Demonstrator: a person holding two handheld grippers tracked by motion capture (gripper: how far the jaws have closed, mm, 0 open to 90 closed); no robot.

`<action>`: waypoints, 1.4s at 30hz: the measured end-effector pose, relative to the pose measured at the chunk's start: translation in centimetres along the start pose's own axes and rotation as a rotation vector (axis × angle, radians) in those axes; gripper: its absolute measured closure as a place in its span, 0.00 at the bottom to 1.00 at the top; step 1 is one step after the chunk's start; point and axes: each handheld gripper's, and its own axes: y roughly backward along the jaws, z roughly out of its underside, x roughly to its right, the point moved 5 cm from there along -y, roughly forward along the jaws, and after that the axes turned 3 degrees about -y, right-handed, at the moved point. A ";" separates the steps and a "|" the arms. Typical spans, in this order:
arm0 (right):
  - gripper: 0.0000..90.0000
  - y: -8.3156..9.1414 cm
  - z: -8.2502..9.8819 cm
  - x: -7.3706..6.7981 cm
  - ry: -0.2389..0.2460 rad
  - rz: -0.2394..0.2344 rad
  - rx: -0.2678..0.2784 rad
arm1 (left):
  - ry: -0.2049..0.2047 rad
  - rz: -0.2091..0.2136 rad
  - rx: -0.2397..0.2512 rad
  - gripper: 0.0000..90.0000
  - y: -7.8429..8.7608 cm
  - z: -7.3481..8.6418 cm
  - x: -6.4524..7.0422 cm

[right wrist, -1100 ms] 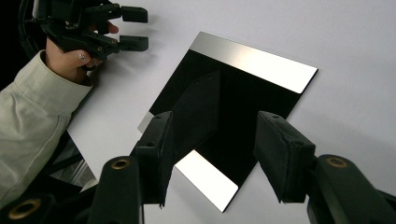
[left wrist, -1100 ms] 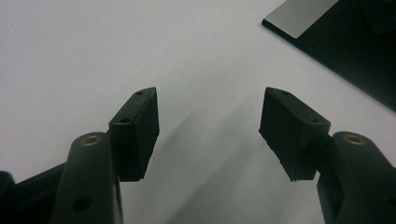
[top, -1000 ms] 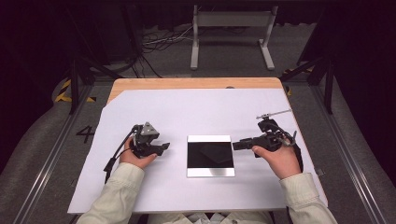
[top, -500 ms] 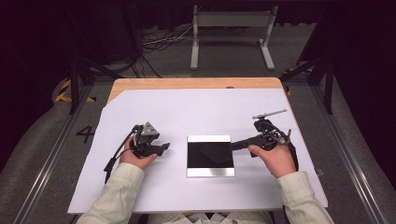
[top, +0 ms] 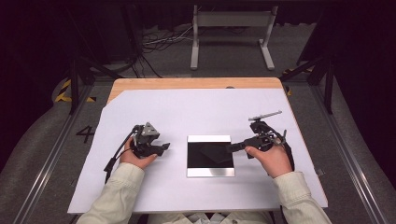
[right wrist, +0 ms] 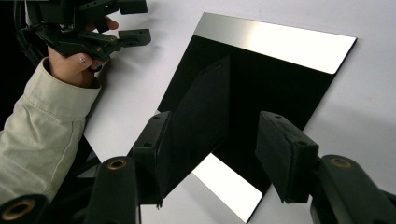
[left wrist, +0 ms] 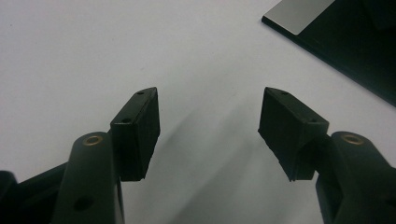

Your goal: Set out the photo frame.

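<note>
A square mirror-like plate (top: 210,155) lies flat in the middle of the white table sheet (top: 201,112); its surface looks black with bright strips at the near and far edges. My right gripper (top: 229,148) hovers over the plate's right part, jaws open and empty; the right gripper view has the plate (right wrist: 261,79) under the right gripper (right wrist: 210,158). My left gripper (top: 164,148) rests on the sheet left of the plate, a short gap away, open and empty. In the left gripper view the left gripper (left wrist: 210,130) frames bare sheet, and the plate's corner (left wrist: 336,32) lies at upper right.
The sheet covers a wooden table (top: 196,83) with dark floor around it. A white metal stand (top: 231,32) and cables lie beyond the far edge. The other hand with its gripper (right wrist: 93,32) appears at upper left of the right gripper view.
My right gripper has slid left, from beside the plate's right edge to over the plate. The left gripper has stayed in place.
</note>
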 end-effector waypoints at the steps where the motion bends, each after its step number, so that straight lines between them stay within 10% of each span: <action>1: 0.51 -0.1 0.0 0.0 -0.002 -0.002 -0.001 | 0.000 0.000 0.000 0.43 0.0 0.0 0.0; 42: 0.53 -3.5 0.5 -0.8 -0.044 -0.108 -0.091 | 0.000 0.003 -0.004 0.43 0.0 0.0 0.0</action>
